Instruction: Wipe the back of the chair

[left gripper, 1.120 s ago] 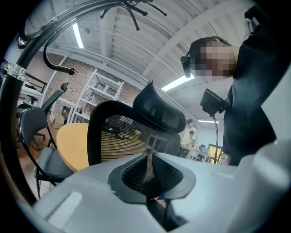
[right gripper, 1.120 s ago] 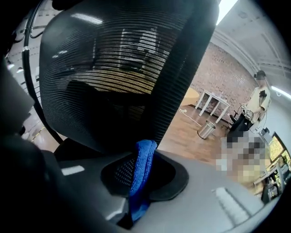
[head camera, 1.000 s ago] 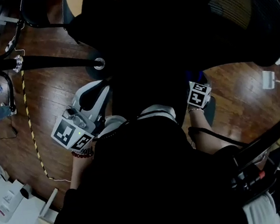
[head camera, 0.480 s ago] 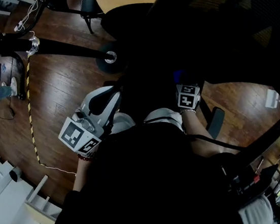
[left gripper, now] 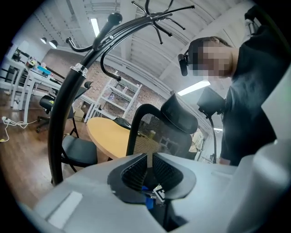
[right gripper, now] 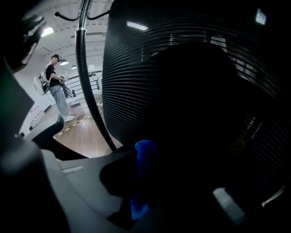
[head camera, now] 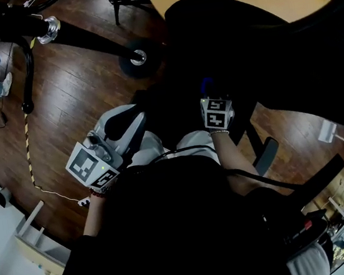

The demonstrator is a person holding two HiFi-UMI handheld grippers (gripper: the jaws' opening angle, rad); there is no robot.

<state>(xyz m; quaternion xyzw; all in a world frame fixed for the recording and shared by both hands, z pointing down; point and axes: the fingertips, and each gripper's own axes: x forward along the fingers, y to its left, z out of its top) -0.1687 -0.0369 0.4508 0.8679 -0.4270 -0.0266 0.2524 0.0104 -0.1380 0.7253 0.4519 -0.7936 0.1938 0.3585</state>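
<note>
Blue cloth (right gripper: 144, 164), bunched and standing upright, was clamped between the jaws of the right hand-held gripper (head camera: 209, 93). The black mesh chair back (right gripper: 191, 77) lay directly ahead of that hand-held gripper and filled nearly all of the right gripper view, its ribs running across and its long axis upright. The cloth's tip sat just beside the mesh. Contact could not be confirmed in the dark frame.

The left hand-held gripper (left gripper: 148, 166) had its ribbed pads drawn narrow, with only a thin slit between them and nothing held. It pointed toward the same chair from farther off, and from there the chair showed whole and well apart, beside the round wooden surface (left gripper: 109, 136).

Judgement: the right hand was the nearer and the one carrying the cloth, so a wiping stroke would run from it along the mesh, probably up or down the tall axis.
</note>
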